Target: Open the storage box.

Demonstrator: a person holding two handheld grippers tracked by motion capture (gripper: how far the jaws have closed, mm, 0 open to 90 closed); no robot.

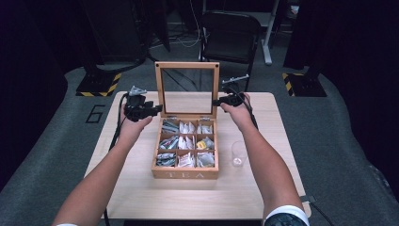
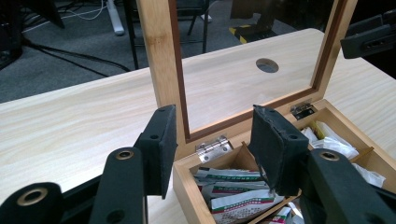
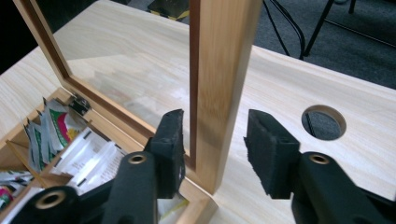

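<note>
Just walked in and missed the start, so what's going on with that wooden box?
A person holds a gripper in each hand at the upright glass lid of the tea box. The left gripper and the right gripper each straddle a side rail of the lid frame, jaws open with a gap showing. The box stands open, its compartments filled with tea bags. An empty glass stands beside it.

Overhead light is brightening the pale wooden surface point(image 1: 141, 188), while the room around it is sinking into darkness. The high view is looking soft; glare is streaking the glass of the upright wooden-framed lid point(image 3: 116, 88).
</note>
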